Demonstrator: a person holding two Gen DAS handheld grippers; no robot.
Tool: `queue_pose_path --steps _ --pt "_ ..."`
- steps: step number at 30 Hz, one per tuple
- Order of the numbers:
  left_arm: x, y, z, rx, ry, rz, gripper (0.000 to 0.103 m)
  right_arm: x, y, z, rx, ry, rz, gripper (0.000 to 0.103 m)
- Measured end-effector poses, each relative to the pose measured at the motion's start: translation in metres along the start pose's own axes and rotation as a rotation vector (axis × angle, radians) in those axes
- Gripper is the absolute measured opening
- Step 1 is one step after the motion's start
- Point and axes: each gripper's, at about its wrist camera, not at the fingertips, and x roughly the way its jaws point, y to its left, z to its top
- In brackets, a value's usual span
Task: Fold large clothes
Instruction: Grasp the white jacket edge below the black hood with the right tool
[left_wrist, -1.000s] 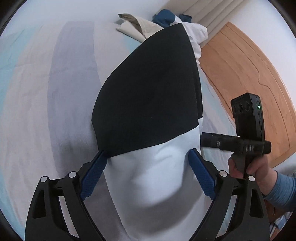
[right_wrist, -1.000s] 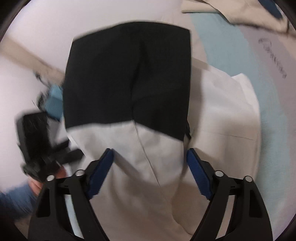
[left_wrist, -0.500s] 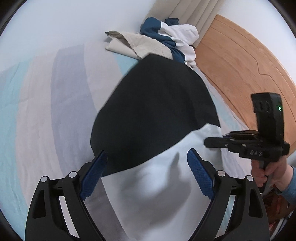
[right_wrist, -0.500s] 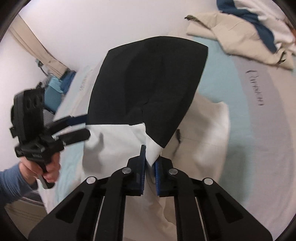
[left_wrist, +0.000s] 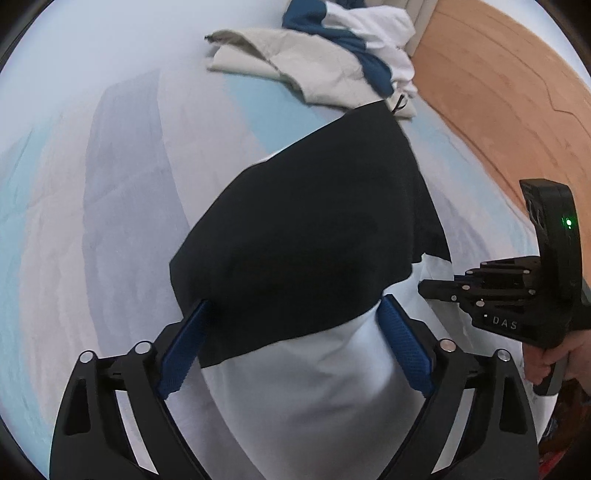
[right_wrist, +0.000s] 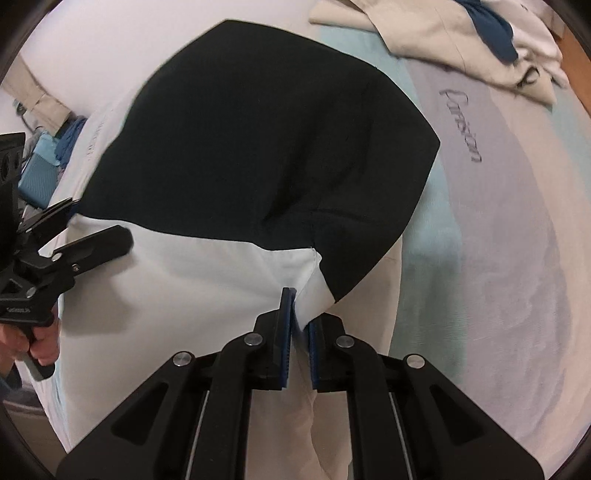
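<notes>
Right claw (right_wrist: 300, 325): blue pads pinched together on a white edge of the black-and-white garment (right_wrist: 207, 280), close to the seam where white meets black. Left claw (left_wrist: 291, 343): jaws wide apart, nothing gripped; the garment lies between and below its pads, with the black-white seam crossing just ahead of the tips.

Garment: spread on the bed (left_wrist: 122, 192). Long axis runs straight away from both claws, white half nearest, black half (left_wrist: 314, 229) pointing to the far end of the bed.

Beyond the black end: pile of other clothes (left_wrist: 325, 62), beige, white and blue, crumpled.

Right of the left claw: the person's hand (left_wrist: 554, 360) on the right claw's handle; wooden panel (left_wrist: 498, 85) behind.
</notes>
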Motion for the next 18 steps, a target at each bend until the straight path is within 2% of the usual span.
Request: queue_pose_path --steps 7,18 --pt "0.033 0.004 -0.006 0.006 0.030 0.039 0.098 0.024 -0.008 -0.007 0.022 0.031 -0.014 0.006" --pt "0.051 0.003 -0.011 0.014 0.044 0.067 0.098 0.045 -0.011 -0.005 0.055 0.047 -0.007 0.007"
